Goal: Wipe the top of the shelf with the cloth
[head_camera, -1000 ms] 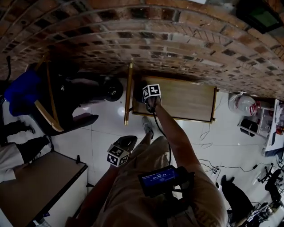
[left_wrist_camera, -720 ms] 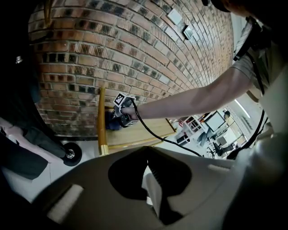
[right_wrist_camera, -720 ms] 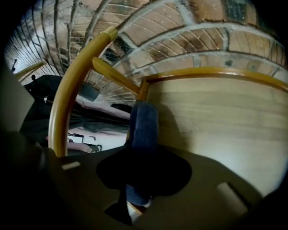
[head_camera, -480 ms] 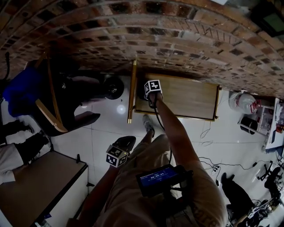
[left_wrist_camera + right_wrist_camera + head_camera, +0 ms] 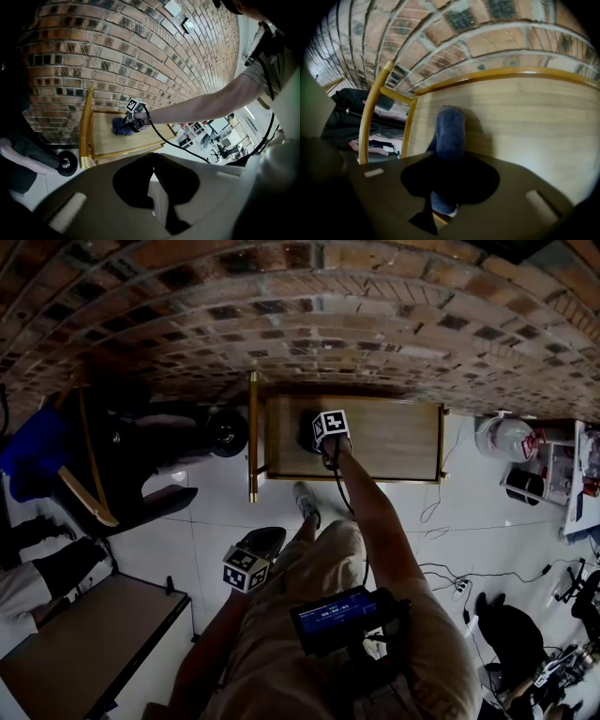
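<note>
**Writing:** none legible. Each tool's cube bears square black-and-white markers. A small blue-lit screen (image 5: 337, 615) sits at the person's chest, its print too small to read.

**Cloth** (image 5: 450, 133): dark blue, soft and nappy, bunched into a thick roll.

**Location of cloth:** on the pale wooden top of the shelf (image 5: 394, 442), left of its middle, near the raised yellow-wood rail (image 5: 370, 117) at the left end. The brick wall (image 5: 281, 315) stands just behind the shelf.

**Right tool** (image 5: 445, 201): jaws closed on the near end of the cloth. The rest of the roll sticks out ahead of the jaws toward the wall and lies against the shelf top.

**Left tool** (image 5: 153, 180): jaws together, nothing between them. It is held low at the person's side over the white floor (image 5: 225, 521), well apart from the shelf.
</note>
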